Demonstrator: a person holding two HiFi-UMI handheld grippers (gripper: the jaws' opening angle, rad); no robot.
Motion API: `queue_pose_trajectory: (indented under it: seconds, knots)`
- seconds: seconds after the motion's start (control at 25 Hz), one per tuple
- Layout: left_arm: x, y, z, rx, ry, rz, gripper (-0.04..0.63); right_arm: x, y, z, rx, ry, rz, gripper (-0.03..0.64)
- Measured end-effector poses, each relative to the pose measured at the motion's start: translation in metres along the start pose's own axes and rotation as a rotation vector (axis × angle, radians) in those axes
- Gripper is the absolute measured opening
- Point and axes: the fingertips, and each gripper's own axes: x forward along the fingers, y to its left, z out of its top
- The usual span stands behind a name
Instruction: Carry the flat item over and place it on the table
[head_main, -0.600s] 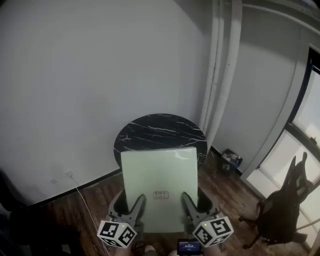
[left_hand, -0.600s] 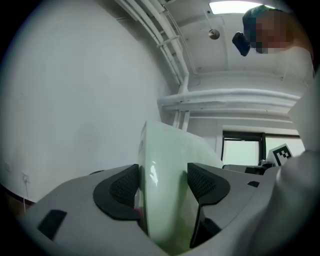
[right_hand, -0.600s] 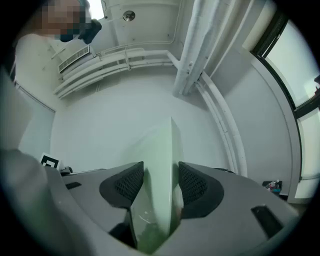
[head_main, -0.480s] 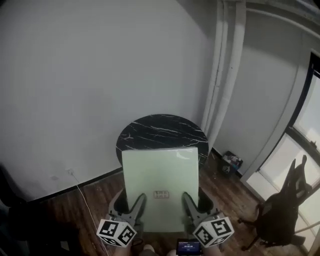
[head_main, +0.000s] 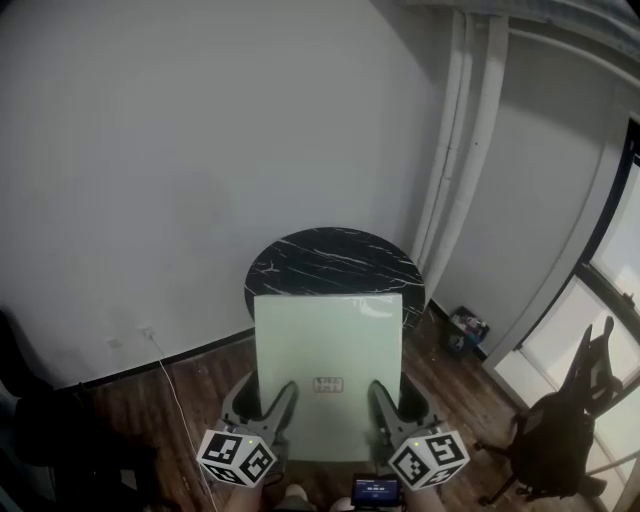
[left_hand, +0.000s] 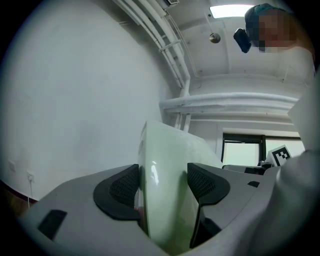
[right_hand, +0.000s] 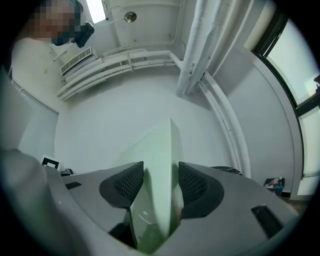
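Left gripper (left_hand: 162, 186) is clamped on the near edge of the board (head_main: 328, 345), with both ribbed pads pressed against its pale green faces. Right gripper (right_hand: 161, 184) bites the same edge a little way along, and its pads are just as tight on the board. Both sets of jaws stand fairly wide because the board fills them, and I see no gap at either pad.

I judge this to be the carry step, with the placing not yet done. The board is held out in front of me, clear of the floor (head_main: 190, 400), lying roughly flat.

In the head view its far edge overlaps the near rim of the round black table (head_main: 335, 262). I cannot tell whether it is already over the top or just short of it. Next I would move both grippers forward together, keep them level, and centre the board. I would then lower it onto the top before opening either gripper. The top looks barely wider than the board, so it needs careful centring.
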Motion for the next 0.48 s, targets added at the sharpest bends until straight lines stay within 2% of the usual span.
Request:
queue_pose_trajectory:
  seconds: [0.48]
  knots:
    - [-0.006,-0.017,-0.007,-0.005,0.014,-0.025,0.313,-0.021,-0.008,-0.001,0.03,-0.004,-0.013,0.181]
